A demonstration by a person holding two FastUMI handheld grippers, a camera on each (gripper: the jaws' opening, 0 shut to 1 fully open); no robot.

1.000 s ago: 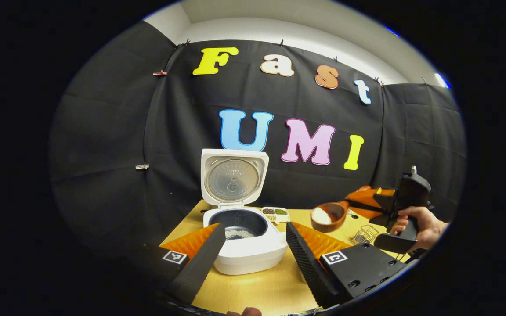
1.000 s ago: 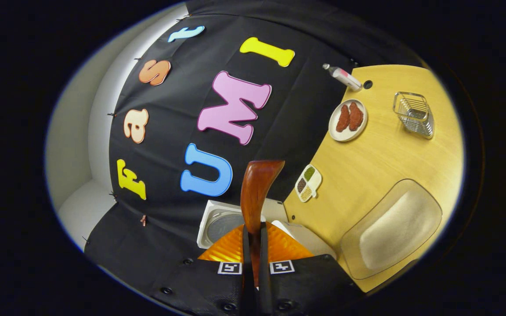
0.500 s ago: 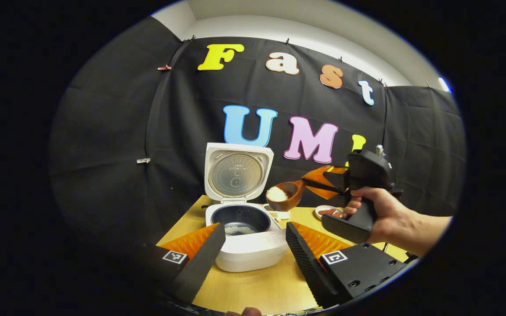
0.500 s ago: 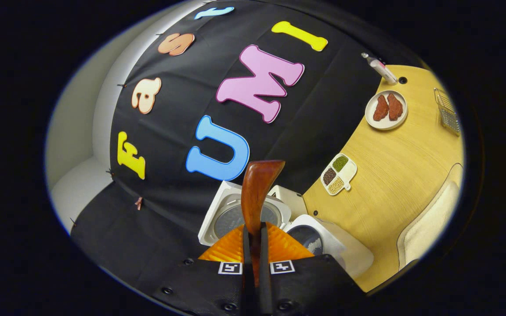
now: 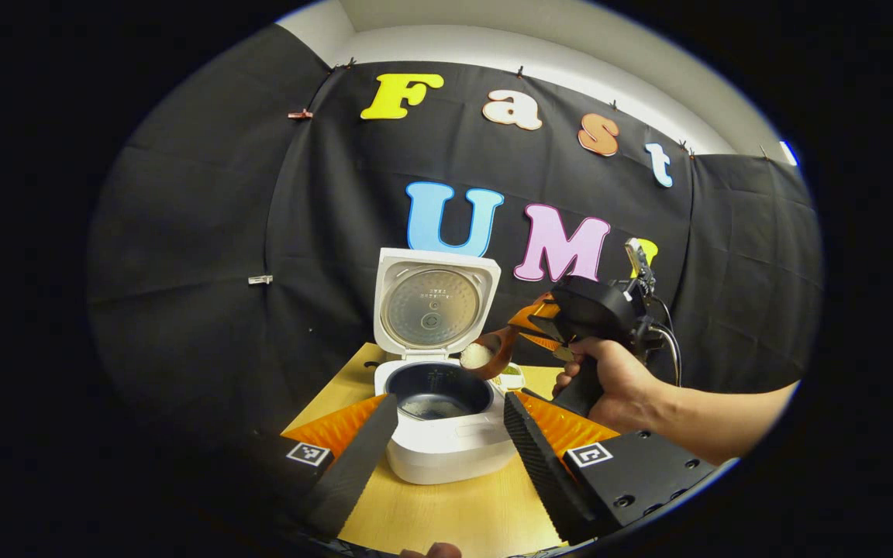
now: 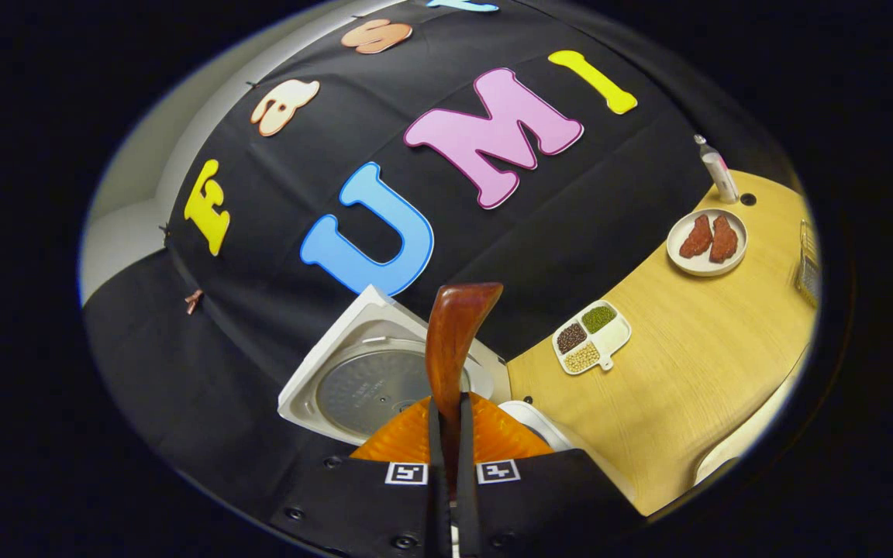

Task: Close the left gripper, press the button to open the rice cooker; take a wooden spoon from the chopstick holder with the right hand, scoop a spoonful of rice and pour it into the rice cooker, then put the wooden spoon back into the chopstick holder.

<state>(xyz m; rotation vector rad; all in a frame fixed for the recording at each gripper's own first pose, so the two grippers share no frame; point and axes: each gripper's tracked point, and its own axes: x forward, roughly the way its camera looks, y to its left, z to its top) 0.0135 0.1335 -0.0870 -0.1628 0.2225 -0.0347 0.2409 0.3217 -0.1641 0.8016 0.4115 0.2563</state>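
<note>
The step in hand is the pouring. The white rice cooker point(image 5: 446, 434) stands near the back left corner of the light wooden desk point(image 5: 462, 515), its lid raised upright, and its dark inner pot is open. The reddish-brown wooden spoon point(image 5: 487, 353), loaded with white rice, hangs just above the right rim of the pot. I judge that the next move calls for tilting the spoon over the middle of the pot, so that no grains fall on the desk.

The right gripper point(image 6: 447, 434) is almost fully closed, and both fingers press on the spoon handle. The left gripper point(image 5: 446, 434) is wide open, holds nothing, and hovers in front of the cooker without touching it.
</note>
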